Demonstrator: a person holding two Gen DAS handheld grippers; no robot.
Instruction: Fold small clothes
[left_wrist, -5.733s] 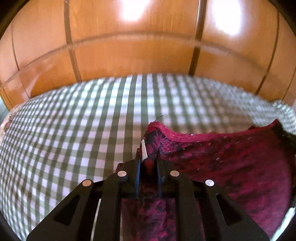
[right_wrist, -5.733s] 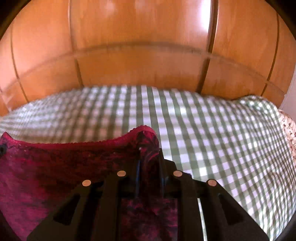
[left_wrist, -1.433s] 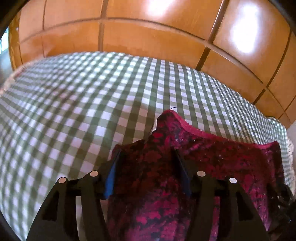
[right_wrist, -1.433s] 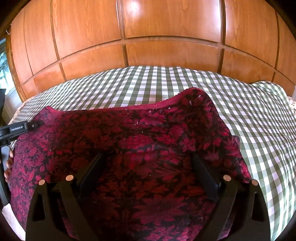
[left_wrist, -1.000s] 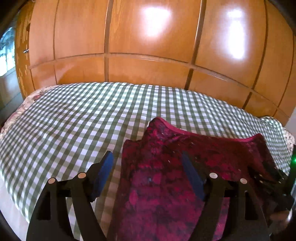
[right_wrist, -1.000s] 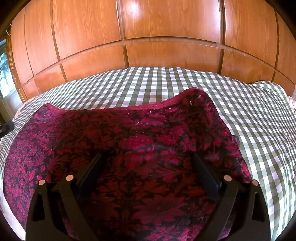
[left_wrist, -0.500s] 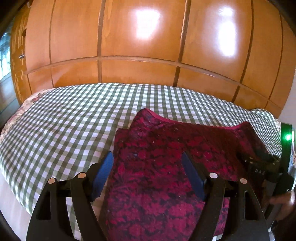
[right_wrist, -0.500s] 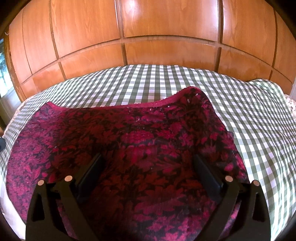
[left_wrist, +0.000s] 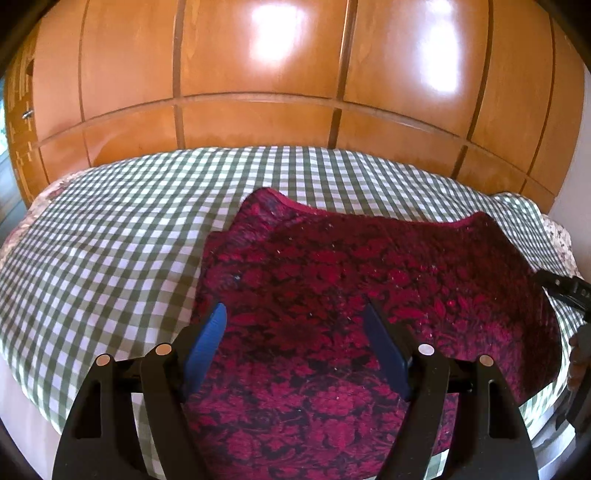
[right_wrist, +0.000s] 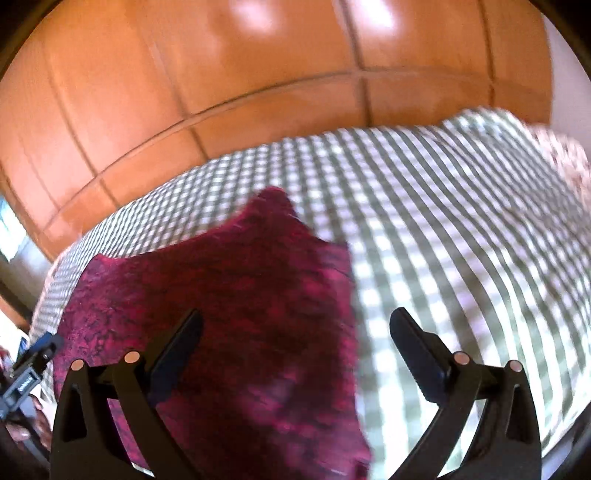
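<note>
risk: misaligned fold on released garment

both grippers had let go and backed away since the earlier frames. left gripper (left_wrist: 295, 345) and right gripper (right_wrist: 295, 350) stood spread, holding nothing. dark red floral-patterned fabric garment (left_wrist: 369, 302) lay flat on the green-and-white checked bedcover (left_wrist: 110, 251). a one-layer regrasp would likely skew the fold; right view blurred.
</note>
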